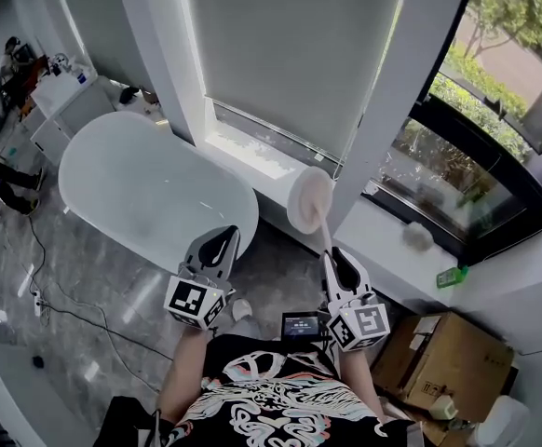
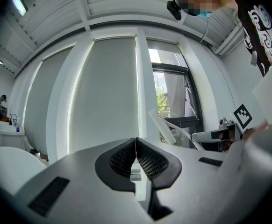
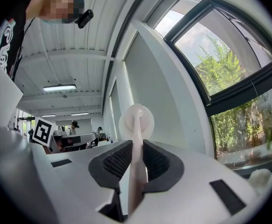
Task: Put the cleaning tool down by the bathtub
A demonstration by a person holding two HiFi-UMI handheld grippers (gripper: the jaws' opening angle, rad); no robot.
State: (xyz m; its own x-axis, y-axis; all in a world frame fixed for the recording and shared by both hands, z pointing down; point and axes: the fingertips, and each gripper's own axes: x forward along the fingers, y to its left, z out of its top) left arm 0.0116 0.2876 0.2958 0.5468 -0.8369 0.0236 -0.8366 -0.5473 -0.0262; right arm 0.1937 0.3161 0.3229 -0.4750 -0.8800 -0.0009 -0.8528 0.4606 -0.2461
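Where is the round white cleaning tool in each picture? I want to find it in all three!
Head view: the cleaning tool is in the middle, rising from the right gripper toward the sill.
Left gripper view: right of centre, and its pad seems to show edge-on.
Right gripper view: centre, with its handle clamped between the fingers.
Shared landmark: the window with green trees.

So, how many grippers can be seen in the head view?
2: the left gripper near the bathtub's end, the right gripper beside it, holding the cleaning tool.
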